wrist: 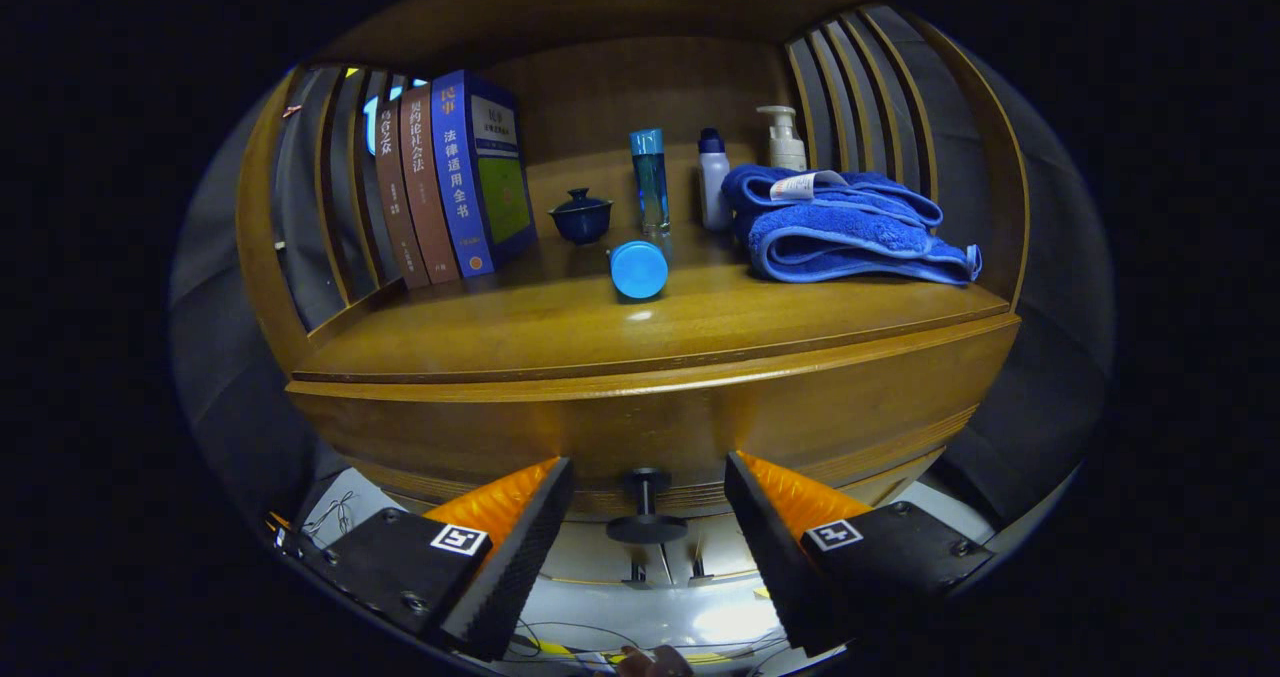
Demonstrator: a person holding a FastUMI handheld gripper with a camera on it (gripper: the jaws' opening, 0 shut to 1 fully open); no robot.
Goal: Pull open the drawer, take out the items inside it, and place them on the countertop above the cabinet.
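Gripper view: your tongs (648, 537) stand wide, holding nothing, astride the drawer (650, 427) knob (646, 517); the drawer sits shut under the desk (560, 322). If opening comes next, centre, close on the stem, pull straight back.

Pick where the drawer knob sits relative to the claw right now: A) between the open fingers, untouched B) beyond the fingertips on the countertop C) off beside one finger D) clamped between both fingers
A: the drawer knob sits in the gap of the open claw, with clear space to each finger.
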